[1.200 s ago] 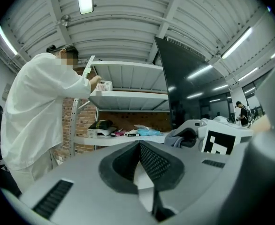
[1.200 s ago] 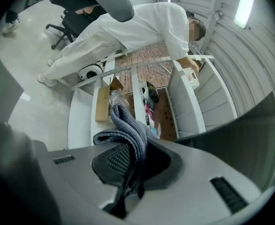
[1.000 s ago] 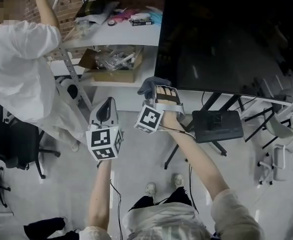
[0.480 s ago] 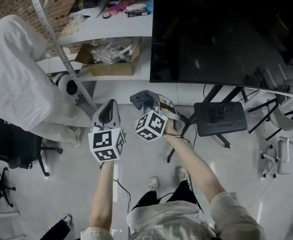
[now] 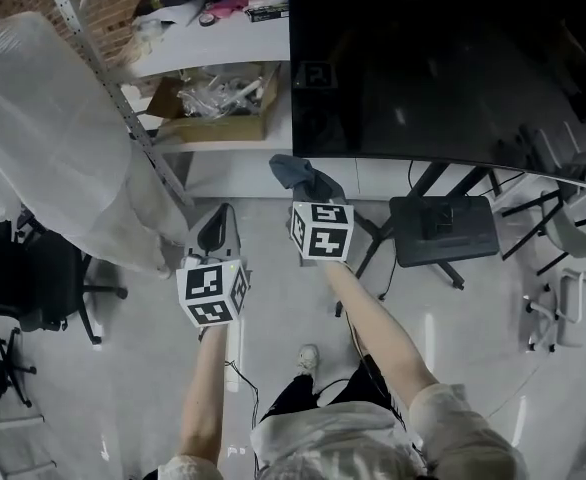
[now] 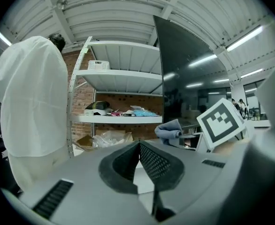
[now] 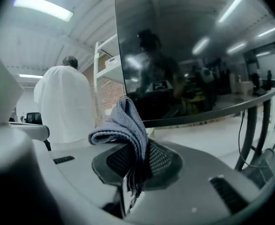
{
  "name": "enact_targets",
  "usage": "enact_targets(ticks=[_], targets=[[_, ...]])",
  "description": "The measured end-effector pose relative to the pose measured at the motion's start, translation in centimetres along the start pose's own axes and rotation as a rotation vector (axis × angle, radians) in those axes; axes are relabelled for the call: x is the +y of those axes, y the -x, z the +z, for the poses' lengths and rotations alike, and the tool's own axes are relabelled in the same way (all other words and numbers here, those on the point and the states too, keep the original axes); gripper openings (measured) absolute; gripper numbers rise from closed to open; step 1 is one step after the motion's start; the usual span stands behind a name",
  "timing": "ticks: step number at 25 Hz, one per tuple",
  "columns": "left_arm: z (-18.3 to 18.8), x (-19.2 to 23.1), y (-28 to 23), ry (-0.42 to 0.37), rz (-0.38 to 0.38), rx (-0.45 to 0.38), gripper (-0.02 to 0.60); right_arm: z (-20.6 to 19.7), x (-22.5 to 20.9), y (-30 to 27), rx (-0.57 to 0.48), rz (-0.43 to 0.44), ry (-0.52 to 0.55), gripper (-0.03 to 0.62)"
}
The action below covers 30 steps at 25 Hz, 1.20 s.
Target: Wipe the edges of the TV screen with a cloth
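A large dark TV screen (image 5: 443,58) on a wheeled stand fills the upper right of the head view. My right gripper (image 5: 303,180) is shut on a grey-blue cloth (image 5: 295,172), just below the screen's lower left corner. In the right gripper view the cloth (image 7: 126,125) is folded between the pads, with the TV screen (image 7: 194,46) and its bottom edge close ahead. My left gripper (image 5: 214,226) is lower and to the left, shut with nothing in it. In the left gripper view my left gripper (image 6: 139,146) has its pads together, and the cloth (image 6: 169,130) shows to the right.
A person in a white coat (image 5: 58,138) stands at the left beside a white shelf unit (image 5: 208,53) holding a cardboard box (image 5: 218,103) and clutter. The TV stand's black base (image 5: 443,230) and a white chair (image 5: 563,268) are at the right. A black office chair (image 5: 43,278) is at the far left.
My right gripper with the cloth has turned and moved up toward the screen's lower left corner. The view has shifted, and the person in white has moved further left.
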<state>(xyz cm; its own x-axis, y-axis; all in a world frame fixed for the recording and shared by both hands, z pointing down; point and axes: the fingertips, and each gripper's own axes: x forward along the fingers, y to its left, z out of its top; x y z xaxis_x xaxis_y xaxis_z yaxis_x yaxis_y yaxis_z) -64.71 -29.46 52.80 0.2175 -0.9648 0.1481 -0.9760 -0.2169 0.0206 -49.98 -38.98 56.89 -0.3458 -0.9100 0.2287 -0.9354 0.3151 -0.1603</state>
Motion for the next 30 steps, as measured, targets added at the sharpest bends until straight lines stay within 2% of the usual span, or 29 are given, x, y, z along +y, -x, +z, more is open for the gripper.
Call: enact_targets(ticks=[9, 13, 21, 27, 30], targets=[[-1.0, -2.3, -1.3, 0.009, -0.017, 0.017, 0.015, 0.5, -3.4, 0.2, -0.033, -0.023, -0.039, 0.049], [-1.0, -5.4, -2.6, 0.011, -0.028, 0.014, 0.015, 0.7, -6.8, 1.3, -0.039, -0.034, -0.038, 0.049], [0.7, -17.4, -7.3, -0.015, -0.089, -0.050, 0.015, 1.5, -17.8, 5.0, -0.044, -0.067, -0.025, 0.049], [1.8, -28.6, -11.3, 0.034, -0.092, -0.101, 0.015, 2.6, -28.0, 8.8, -0.030, -0.074, 0.002, 0.049], [2.8, -35.3, -12.8, 0.032, -0.116, -0.122, 0.015, 3.0, -33.1, 10.7, -0.018, -0.078, 0.006, 0.049]])
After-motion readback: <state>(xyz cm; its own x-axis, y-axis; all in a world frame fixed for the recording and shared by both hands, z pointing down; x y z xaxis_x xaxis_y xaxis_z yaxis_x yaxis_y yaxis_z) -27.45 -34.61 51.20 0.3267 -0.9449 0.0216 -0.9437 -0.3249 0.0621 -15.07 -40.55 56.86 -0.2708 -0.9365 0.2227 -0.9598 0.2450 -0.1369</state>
